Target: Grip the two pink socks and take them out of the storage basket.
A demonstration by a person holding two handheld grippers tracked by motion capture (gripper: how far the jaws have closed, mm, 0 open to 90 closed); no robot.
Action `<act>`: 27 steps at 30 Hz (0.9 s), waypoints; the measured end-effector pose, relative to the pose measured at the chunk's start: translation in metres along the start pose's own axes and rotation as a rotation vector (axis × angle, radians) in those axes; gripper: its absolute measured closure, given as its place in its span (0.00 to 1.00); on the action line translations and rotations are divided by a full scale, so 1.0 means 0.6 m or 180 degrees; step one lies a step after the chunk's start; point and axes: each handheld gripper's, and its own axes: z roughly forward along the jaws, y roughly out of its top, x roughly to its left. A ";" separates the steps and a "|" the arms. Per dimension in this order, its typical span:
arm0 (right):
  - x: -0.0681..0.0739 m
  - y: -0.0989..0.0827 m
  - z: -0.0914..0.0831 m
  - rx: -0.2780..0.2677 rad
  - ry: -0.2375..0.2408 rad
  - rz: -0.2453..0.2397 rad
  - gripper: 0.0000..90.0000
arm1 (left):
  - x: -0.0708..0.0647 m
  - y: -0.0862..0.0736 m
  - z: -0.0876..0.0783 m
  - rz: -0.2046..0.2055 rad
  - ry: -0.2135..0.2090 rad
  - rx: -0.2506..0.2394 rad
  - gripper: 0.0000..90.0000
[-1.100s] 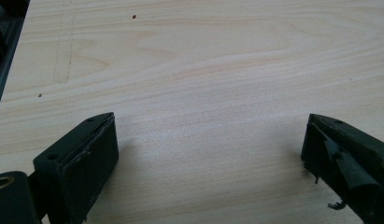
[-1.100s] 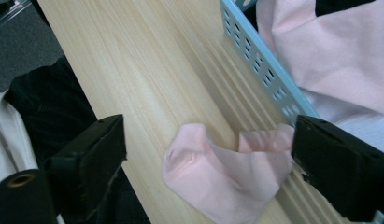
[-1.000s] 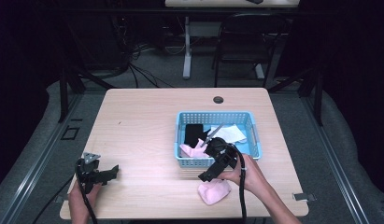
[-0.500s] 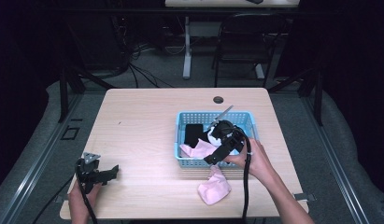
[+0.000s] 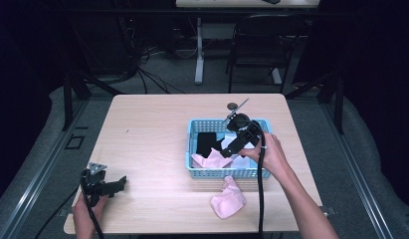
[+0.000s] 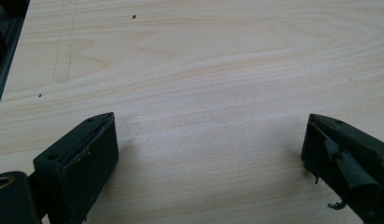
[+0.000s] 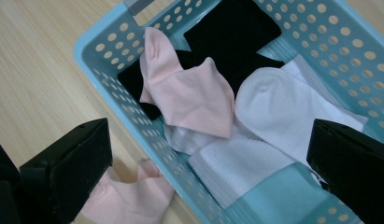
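A light blue perforated basket [image 5: 193, 124] [image 7: 91, 32] stands on the right half of the table and holds a pink sock [image 7: 192, 95] [image 5: 209, 160], black socks [image 7: 236, 32] [image 5: 207, 141] and white socks [image 7: 278, 107]. A second pink sock [image 5: 228, 198] [image 7: 129, 198] lies on the table just in front of the basket. My right gripper [image 5: 227, 148] [image 7: 213, 172] hovers open over the basket with nothing between its jaws. My left gripper [image 5: 120, 183] [image 6: 210, 158] rests open near the front left of the table over bare wood.
A small dark round object [image 5: 232, 105] lies near the far table edge behind the basket. The light wooden table [image 5: 147, 129] has free room on its left half. A chair [image 5: 256, 45] and a desk leg stand beyond on the grey floor.
My right gripper has moved from the pink sock at the front of the table up and back over the basket. The left gripper has stayed put.
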 end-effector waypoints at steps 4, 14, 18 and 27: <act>-0.007 0.016 0.028 0.0105 0.0016 0.0016 0.00 | 0.000 0.000 0.000 0.0000 0.0000 0.0000 0.05; -0.012 0.041 0.121 0.0498 0.0112 0.0043 0.02 | 0.000 0.000 0.000 0.0000 0.0000 -0.0001 0.05; -0.016 0.043 0.147 0.0648 0.0145 0.0019 0.15 | 0.000 0.000 0.000 -0.0001 0.0000 -0.0001 0.05; -0.028 0.043 0.178 0.0793 0.0216 0.0101 0.46 | 0.000 0.000 0.000 -0.0001 0.0000 -0.0001 0.05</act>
